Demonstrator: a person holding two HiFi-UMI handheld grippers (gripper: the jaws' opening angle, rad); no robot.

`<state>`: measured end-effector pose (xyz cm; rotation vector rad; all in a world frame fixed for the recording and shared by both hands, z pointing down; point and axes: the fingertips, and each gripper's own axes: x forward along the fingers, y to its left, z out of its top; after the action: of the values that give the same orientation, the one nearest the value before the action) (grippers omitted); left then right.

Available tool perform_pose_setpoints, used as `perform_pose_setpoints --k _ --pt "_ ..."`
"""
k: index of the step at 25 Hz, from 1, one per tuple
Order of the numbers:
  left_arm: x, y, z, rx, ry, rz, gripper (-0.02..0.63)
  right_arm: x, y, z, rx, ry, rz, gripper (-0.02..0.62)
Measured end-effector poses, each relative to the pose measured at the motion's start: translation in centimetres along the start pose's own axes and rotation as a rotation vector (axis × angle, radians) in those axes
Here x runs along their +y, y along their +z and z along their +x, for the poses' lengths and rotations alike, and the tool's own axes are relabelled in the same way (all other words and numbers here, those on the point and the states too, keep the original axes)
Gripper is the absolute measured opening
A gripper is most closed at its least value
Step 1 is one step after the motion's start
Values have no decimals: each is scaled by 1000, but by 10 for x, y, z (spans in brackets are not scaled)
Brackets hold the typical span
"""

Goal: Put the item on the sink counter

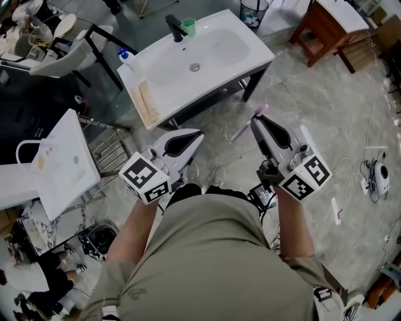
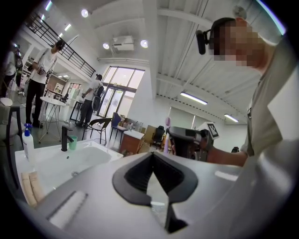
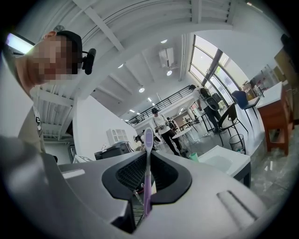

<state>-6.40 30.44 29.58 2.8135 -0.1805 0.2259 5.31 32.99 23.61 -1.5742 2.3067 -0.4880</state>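
The white sink counter (image 1: 250, 56) stands ahead of me on dark legs, with a black faucet (image 1: 175, 28) and a green cup (image 1: 188, 26) at its back. My right gripper (image 1: 255, 120) is shut on a purple toothbrush (image 1: 241, 130), held in the air short of the counter's front right corner. In the right gripper view the toothbrush (image 3: 148, 140) stands upright between the jaws, bristle head on top, and the counter (image 3: 224, 161) lies off to the right. My left gripper (image 1: 199, 133) is shut with nothing in it, near the counter's front edge.
A blue-capped bottle (image 1: 127, 59) and pale wooden strips (image 1: 145, 103) sit on the counter's left end. Another white basin (image 1: 62, 163) stands at the left, a wire bin (image 1: 254, 11) behind the counter, a wooden table (image 1: 326, 25) at the back right. Cables and a small device (image 1: 376, 178) lie on the floor at the right.
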Motion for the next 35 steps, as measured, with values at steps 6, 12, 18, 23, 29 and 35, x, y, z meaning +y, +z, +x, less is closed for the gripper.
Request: perform_pose_setpoints --k 6,12,18,23,29,35 --pt "3 5 4 -12 12 10 6 -4 2 0 -3 13 -5 40" --pt "9 13 11 -24 16 21 6 -11 10 2 -8 17 -18 40" --pt "18 19 19 -31 5 32 6 -17 14 8 -8 16 -23 40" --pt "30 24 25 -41 1 26 6 -23 18 19 -4 15 -31 40" --pt "56 28 32 -50 -5 7 6 -34 16 41 12 8 -35 40" --pt "90 35 38 -57 -7 -18 6 -50 13 72 35 -6 -27 40"
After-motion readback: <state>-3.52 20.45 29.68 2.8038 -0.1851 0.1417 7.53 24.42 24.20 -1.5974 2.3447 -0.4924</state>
